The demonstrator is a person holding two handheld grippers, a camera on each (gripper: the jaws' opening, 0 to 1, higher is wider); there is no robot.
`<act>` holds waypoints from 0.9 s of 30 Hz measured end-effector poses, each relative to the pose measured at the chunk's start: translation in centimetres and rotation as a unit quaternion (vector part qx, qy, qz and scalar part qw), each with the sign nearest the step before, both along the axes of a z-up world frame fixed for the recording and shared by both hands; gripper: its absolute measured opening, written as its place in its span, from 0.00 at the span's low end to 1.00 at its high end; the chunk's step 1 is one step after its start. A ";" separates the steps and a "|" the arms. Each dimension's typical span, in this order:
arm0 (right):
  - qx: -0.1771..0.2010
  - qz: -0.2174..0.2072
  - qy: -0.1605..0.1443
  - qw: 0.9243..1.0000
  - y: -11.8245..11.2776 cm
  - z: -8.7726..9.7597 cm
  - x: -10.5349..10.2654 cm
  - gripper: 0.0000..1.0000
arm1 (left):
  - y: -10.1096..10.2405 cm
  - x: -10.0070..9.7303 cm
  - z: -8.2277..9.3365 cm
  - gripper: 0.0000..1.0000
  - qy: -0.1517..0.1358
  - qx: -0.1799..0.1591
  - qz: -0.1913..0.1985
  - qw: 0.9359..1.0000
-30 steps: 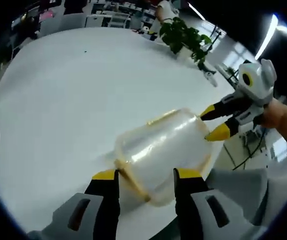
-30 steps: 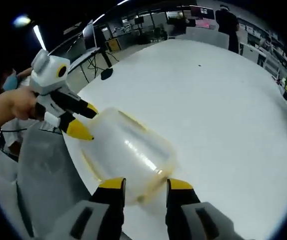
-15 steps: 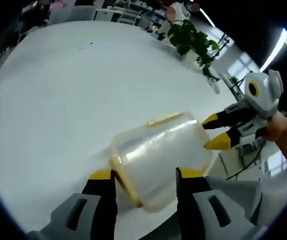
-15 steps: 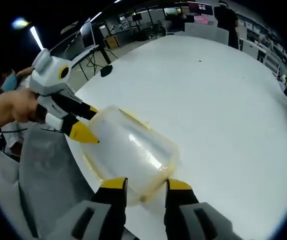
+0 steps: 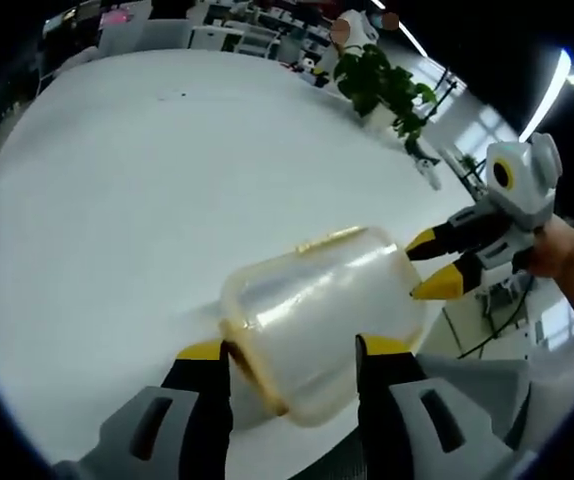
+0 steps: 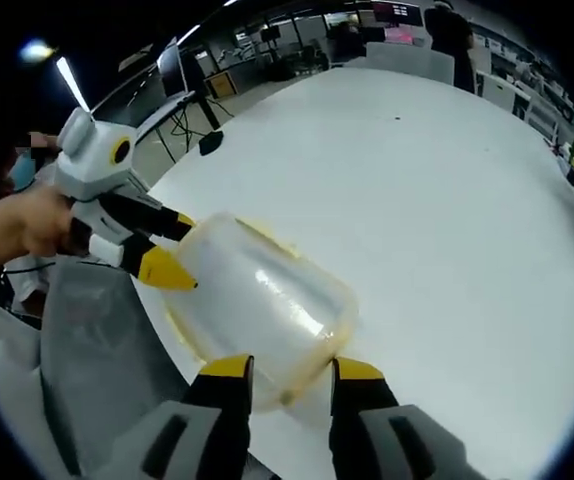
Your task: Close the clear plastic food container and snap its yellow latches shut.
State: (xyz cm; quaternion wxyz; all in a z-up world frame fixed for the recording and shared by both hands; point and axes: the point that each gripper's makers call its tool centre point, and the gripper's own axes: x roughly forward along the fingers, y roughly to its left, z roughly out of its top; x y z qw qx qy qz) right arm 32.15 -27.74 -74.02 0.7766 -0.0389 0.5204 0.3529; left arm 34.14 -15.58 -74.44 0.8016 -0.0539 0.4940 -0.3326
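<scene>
Left gripper [image 5: 289, 350] spread apart around one end of clear container [image 5: 317, 312]; right gripper [image 6: 282, 367] likewise parted at the opposite end. Container between both, lying near edge of white table [image 5: 147, 190]. Yellow latch [image 5: 329, 238] just beyond the left gripper's tips.

container [image 5: 317, 320] tipped slightly nearer left gripper [image 5: 292, 365] since a second ago
</scene>
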 end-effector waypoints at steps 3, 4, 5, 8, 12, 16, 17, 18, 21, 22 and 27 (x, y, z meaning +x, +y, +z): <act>0.008 -0.003 -0.004 1.000 -0.1 0.1 -0.1 0.28 | 0.2 0.2 0.0 0.52 -0.014 0.007 -0.001 1.000; 0.009 0.000 -0.007 1.000 0.0 0.2 0.1 0.28 | 0.5 0.3 0.0 0.55 -0.020 0.016 0.002 1.000; 0.009 0.002 -0.009 1.000 -0.1 0.2 -0.1 0.28 | 0.5 0.4 0.1 0.57 -0.025 0.018 0.001 1.000; 0.000 0.028 -0.013 1.000 0.0 0.4 -0.4 0.27 | 0.4 0.1 0.0 0.56 -0.022 0.013 -0.009 1.000; -0.008 0.034 -0.038 0.999 -0.3 1.3 0.0 0.27 | 0.6 -0.1 0.7 0.51 -0.051 0.030 -0.045 0.997; -0.018 0.064 -0.073 0.995 -0.7 2.5 0.6 0.27 | 0.7 -0.5 1.4 0.51 -0.080 0.048 -0.088 0.992; -0.023 0.070 -0.079 0.994 -0.9 2.7 0.5 0.27 | 0.6 -0.7 1.8 0.52 -0.093 0.046 -0.103 0.989; -0.026 0.087 -0.094 0.991 -0.8 3.0 0.9 0.27 | 0.5 -0.8 2.0 0.51 -0.098 0.044 -0.110 0.988; -0.020 0.109 -0.106 0.988 -0.4 3.6 0.6 0.25 | 0.8 -0.9 2.5 0.50 -0.106 0.048 -0.115 0.987; -0.017 0.117 -0.109 0.987 0.0 3.8 0.6 0.25 | 1.0 -0.8 2.5 0.50 -0.106 0.045 -0.115 0.987; -0.022 0.181 -0.151 0.972 1.2 4.4 0.1 0.23 | 0.8 -1.5 3.4 0.47 -0.130 0.035 -0.158 0.978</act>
